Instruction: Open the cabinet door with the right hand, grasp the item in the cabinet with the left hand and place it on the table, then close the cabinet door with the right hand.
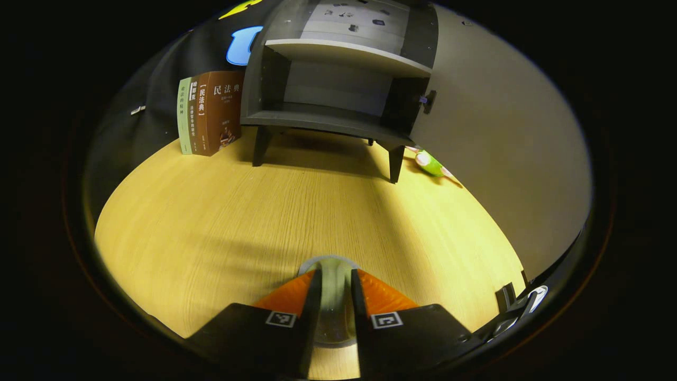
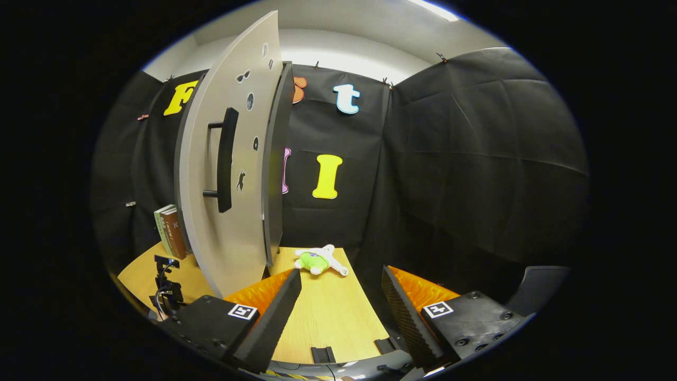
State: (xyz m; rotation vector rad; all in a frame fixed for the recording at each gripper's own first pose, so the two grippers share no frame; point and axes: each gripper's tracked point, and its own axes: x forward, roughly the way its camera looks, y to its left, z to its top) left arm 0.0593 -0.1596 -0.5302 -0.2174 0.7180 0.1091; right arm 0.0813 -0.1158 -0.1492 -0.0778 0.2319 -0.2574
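Gripping a clear glass cup, the left claw has both fingers pressed on its sides; the cup stands upright on the wooden surface, its long axis vertical, right between the fingertips. Beyond it stands one dark cabinet, its two shelves bare and its door swung wide to the right. Three books stand upright just left of the cabinet. One green plush toy lies beside the cabinet's right leg. The right claw is spread apart, holding nothing, near the door's outer face with its one vertical handle.
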